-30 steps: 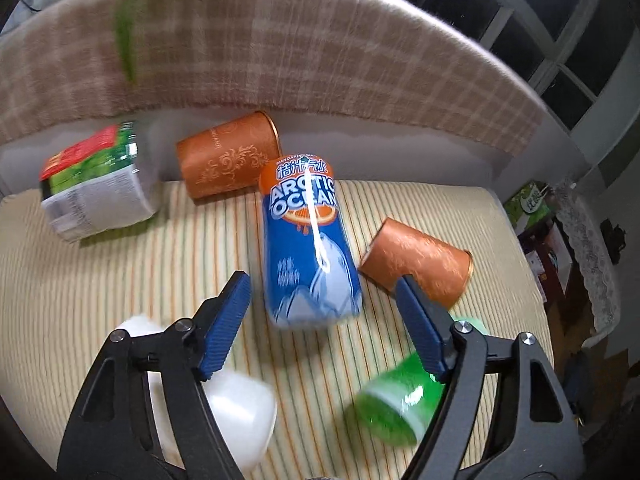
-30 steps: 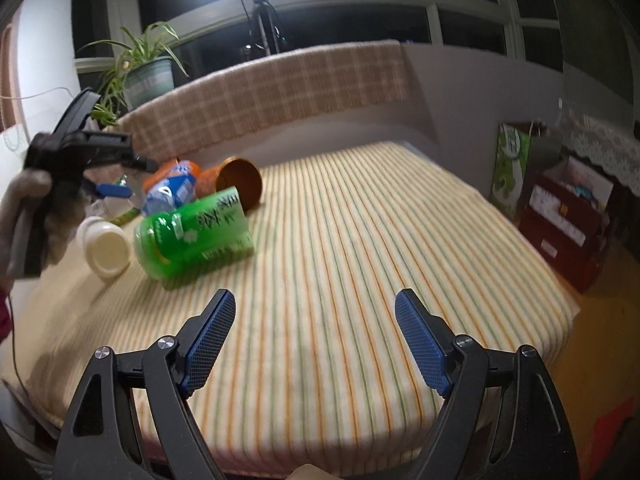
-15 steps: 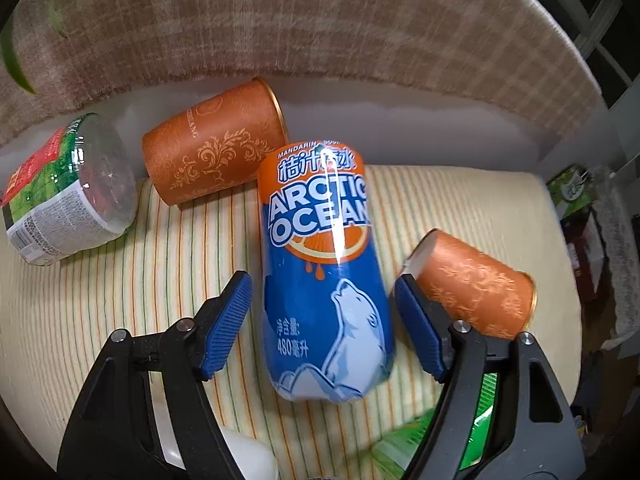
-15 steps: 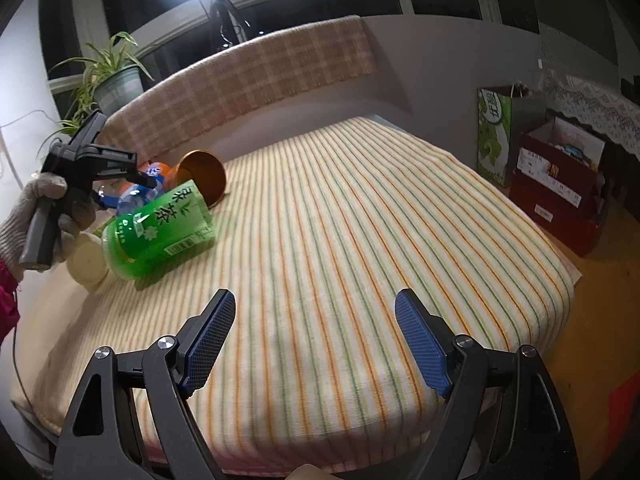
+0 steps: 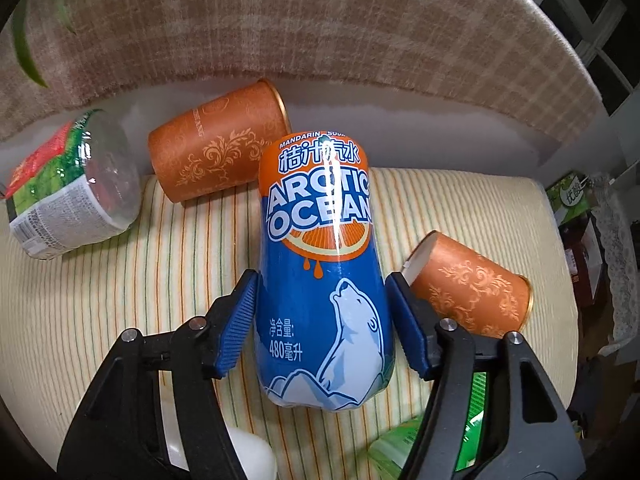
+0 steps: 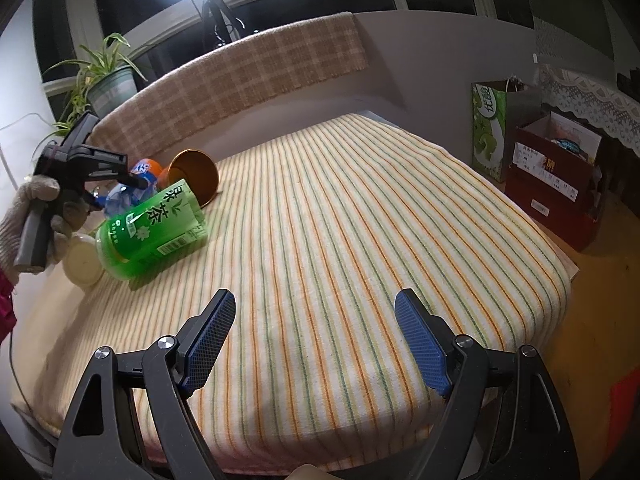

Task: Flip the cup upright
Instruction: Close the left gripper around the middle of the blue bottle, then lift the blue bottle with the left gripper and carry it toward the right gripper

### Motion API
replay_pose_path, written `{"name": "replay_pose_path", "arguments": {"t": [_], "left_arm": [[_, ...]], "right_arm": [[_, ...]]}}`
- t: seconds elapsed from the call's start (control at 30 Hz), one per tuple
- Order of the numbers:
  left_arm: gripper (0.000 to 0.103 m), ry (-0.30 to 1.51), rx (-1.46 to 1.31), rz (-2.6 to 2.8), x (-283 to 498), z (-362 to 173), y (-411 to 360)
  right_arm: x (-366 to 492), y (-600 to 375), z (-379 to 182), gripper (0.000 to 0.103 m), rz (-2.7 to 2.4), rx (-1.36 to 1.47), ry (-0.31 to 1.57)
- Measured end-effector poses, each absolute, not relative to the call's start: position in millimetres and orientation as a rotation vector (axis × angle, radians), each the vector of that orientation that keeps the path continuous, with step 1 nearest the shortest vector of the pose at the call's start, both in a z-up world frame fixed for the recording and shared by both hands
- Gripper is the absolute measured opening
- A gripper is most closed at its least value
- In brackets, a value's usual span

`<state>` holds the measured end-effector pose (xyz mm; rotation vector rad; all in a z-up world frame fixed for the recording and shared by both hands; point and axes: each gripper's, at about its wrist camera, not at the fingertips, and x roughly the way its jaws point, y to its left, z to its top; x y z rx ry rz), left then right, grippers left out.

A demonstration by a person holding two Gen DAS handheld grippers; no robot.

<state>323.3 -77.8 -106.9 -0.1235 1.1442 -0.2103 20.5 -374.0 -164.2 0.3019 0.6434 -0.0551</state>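
A blue and orange Arctic Ocean cup (image 5: 324,264) lies on its side on the striped cloth. My left gripper (image 5: 322,312) straddles its lower body, the blue pads close against both sides; I cannot tell if they press it. Two orange cups lie on their sides, one behind (image 5: 218,156) and one to the right (image 5: 472,296). In the right wrist view the left gripper (image 6: 86,168) is over the blue cup (image 6: 138,184). My right gripper (image 6: 314,340) is open and empty above the cloth's near edge.
A green tea cup (image 6: 150,228) and a white cup (image 6: 82,264) lie near the left gripper. A clear cup with a green and red label (image 5: 68,188) lies at the far left. A plaid backrest (image 5: 280,20) runs behind. Boxes (image 6: 556,172) stand off the right edge.
My left gripper has moved forward and down over the Arctic Ocean cup, and its fingers have closed in from a wide gap to the cup's sides. The right gripper has barely shifted.
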Motion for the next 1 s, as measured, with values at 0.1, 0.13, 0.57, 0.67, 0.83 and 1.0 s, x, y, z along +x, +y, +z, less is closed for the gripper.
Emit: {"name": "replay_pose_path", "arguments": {"t": [0.1,0.13,0.57,0.67,0.83,1.0], "left_arm": [[0.066,1.12,-0.13,-0.229,312.6,-95.3,-75.6],[0.066,1.113,-0.136,-0.235,308.9,-91.1,-75.6],[0.066,0.979,-0.209,-0.347,197.0,-23.1,-46.9],[0.066,0.963,-0.229,-0.355,163.6,-23.8,-39.5],[0.066,0.983,-0.275,-0.352,117.4,-46.8,-31.4],[0.066,1.005,-0.362,-0.326,87.6,-81.3,-25.8]], "right_arm": [[18.0,-372.4,-162.2,0.082,-0.055,0.302,0.64],[16.9,-371.7,-160.8,0.082,-0.054,0.302,0.637],[0.8,-347.5,-143.8,0.082,-0.008,0.272,0.601],[-2.2,-339.6,-140.8,0.082,0.006,0.257,0.599],[-5.1,-328.9,-137.8,0.082,0.03,0.244,0.605],[-7.7,-316.9,-130.7,0.082,0.05,0.216,0.601]]}}
